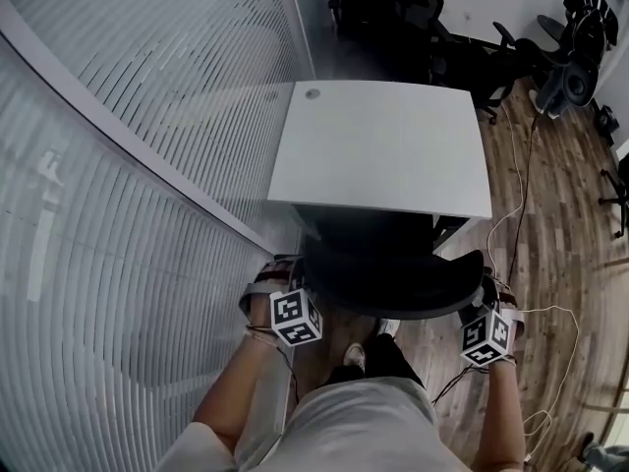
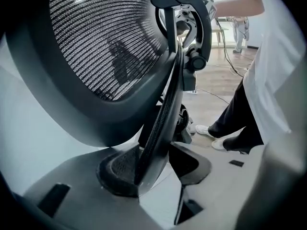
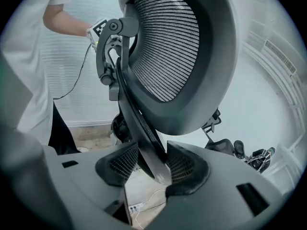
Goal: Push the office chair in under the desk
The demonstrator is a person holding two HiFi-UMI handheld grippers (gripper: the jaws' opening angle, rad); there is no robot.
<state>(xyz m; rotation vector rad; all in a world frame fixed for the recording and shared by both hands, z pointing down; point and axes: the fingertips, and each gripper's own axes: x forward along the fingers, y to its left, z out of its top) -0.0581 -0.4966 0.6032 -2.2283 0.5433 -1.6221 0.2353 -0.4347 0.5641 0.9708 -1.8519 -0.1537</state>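
Each claw is clamped on a side rim of the chair's back: the left claw (image 2: 153,169) has the dark edge strut between its pads, and the right claw (image 3: 152,169) holds the opposite edge the same way. The chair (image 1: 393,281) stands squarely before the bench (image 1: 383,146), seat partly beneath the front edge and back outside it. The push probably goes best with even, level pressure from both sides, so the seat doesn't swivel toward the glass wall (image 1: 118,214). Castors may snag the white cable (image 1: 511,219) lying to the right.
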